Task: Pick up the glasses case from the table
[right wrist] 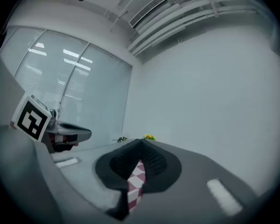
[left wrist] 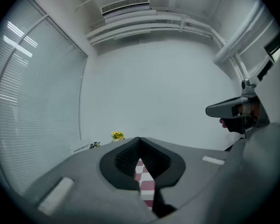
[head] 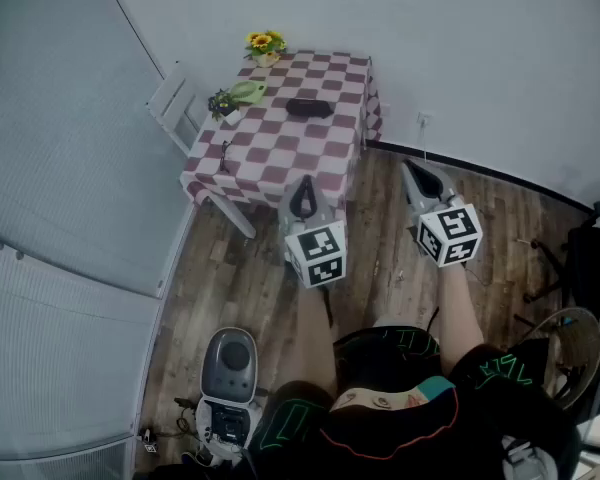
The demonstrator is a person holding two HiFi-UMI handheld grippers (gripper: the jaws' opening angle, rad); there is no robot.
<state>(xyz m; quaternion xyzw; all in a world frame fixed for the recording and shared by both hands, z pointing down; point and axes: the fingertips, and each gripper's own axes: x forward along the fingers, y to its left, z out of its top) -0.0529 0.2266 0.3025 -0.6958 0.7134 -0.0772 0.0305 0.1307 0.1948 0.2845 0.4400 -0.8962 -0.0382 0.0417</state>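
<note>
The black glasses case [head: 309,107] lies on the far half of a table with a red-and-white chequered cloth [head: 280,148], well ahead of both grippers. My left gripper [head: 302,182] is held level over the wooden floor just short of the table's near edge, its jaws shut with nothing in them. My right gripper [head: 410,166] hangs beside it to the right, also shut and empty. In the left gripper view the closed tips [left wrist: 140,141] frame a strip of the cloth [left wrist: 144,181]. The right gripper view shows the same through its own tips [right wrist: 141,143]. The case is hidden in both gripper views.
On the table stand sunflowers [head: 265,41], a green object [head: 248,90] and a small plant [head: 221,101]. A white chair [head: 175,103] is at its left. A grey machine [head: 230,368] sits on the floor near my legs, and an office chair [head: 590,258] stands at the right.
</note>
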